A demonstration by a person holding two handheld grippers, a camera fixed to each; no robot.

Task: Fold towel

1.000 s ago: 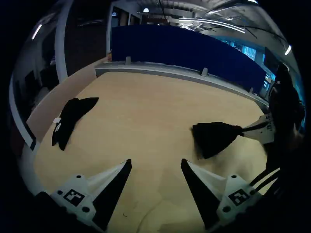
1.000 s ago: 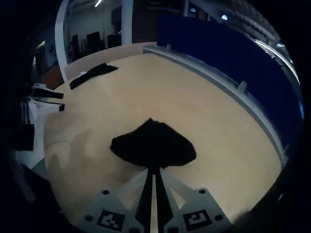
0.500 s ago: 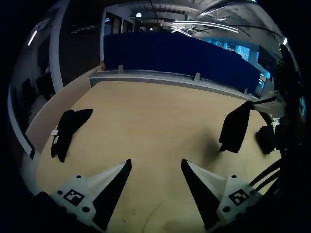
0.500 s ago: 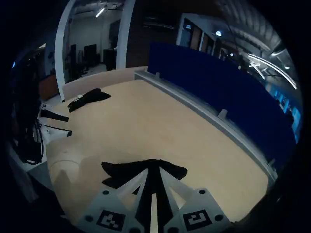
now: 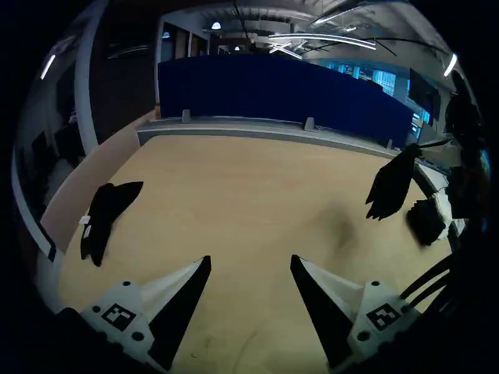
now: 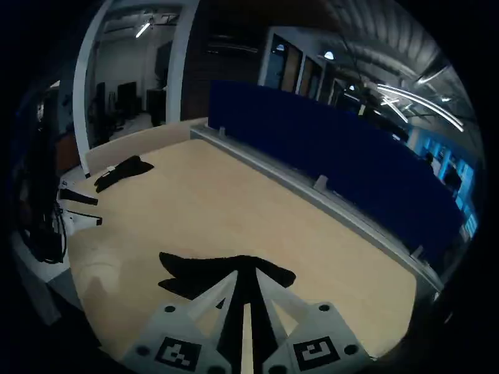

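A black towel [image 5: 388, 186] hangs in the air over the right side of the wooden table [image 5: 249, 187], held by one corner from the right gripper [image 5: 429, 144]. In the right gripper view that gripper [image 6: 245, 278] is shut on the towel [image 6: 199, 274], which spreads out just past its fingertips. My left gripper [image 5: 249, 262] hovers low over the table's near edge, open, with nothing between its fingers. It also appears far left in the right gripper view as the left gripper [image 6: 80, 207], still apart from the towel.
A second black cloth [image 5: 103, 215] lies bunched near the table's left edge, also seen as the cloth [image 6: 121, 172]. A dark bundle [image 5: 427, 221] sits at the right edge. A blue partition [image 5: 280, 87] runs along the far side of the table.
The right gripper has lifted the towel off the table; it went from lying on the wood to hanging free and higher. The left gripper has hardly moved and stays open.
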